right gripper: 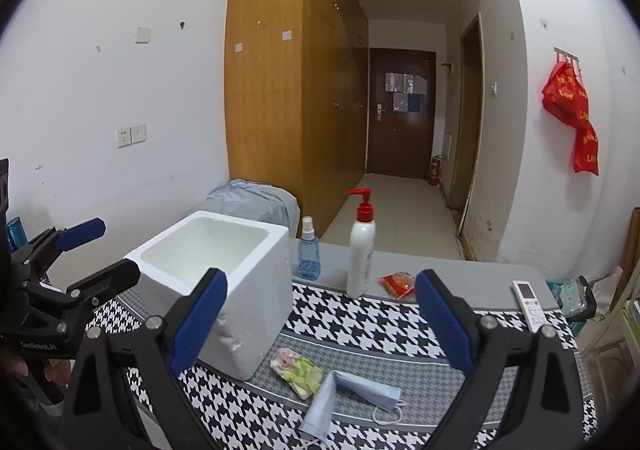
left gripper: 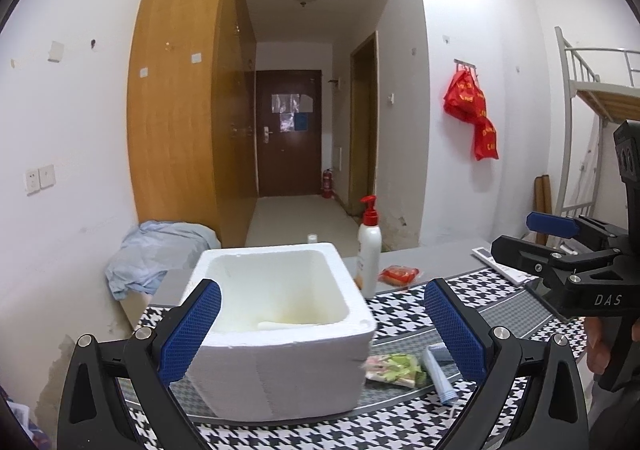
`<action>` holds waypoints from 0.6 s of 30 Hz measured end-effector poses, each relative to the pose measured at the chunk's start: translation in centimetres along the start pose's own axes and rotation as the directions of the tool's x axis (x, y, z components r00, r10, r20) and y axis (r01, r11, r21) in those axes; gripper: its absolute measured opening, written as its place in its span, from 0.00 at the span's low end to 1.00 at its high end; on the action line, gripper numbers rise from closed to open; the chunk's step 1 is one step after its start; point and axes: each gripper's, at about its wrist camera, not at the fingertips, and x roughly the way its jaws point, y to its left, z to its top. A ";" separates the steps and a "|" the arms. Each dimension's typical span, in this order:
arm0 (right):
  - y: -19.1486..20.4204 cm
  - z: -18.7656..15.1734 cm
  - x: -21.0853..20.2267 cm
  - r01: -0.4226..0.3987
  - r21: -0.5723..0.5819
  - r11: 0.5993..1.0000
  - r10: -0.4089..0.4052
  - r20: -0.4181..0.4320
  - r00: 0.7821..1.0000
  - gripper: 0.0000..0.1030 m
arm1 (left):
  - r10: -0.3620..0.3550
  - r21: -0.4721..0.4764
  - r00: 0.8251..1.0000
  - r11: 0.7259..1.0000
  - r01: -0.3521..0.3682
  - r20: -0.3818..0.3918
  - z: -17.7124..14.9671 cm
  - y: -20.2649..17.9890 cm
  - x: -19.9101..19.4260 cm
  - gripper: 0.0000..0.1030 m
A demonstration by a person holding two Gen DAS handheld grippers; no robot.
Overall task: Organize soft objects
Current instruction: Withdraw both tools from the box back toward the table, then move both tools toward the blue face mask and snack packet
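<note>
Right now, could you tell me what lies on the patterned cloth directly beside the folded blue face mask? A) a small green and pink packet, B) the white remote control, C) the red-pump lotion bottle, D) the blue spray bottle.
A: in the right wrist view the green and pink packet lies right against the face mask, near the foam box, while the remote and both bottles sit farther back.

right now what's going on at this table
A person holds a gripper in each hand above a houndstooth mat. The left gripper and the right gripper are both open and hold nothing. A white foam box stands open on the mat. Beside it lie a green snack packet and a blue face mask, neither one picked up yet.
</note>
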 end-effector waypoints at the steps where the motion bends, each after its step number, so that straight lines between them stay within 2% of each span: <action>1: -0.2 -0.1 -0.1 0.004 0.001 1.000 -0.004 0.001 1.000 0.94 | -0.005 0.000 1.000 1.000 0.005 0.001 -0.1 -0.2 0.1 0.99; 18: -2.6 -2.3 -1.0 0.038 0.025 0.999 -0.038 -0.016 0.999 0.94 | -0.090 0.003 0.996 0.996 0.090 -0.021 -1.7 -3.2 1.7 0.99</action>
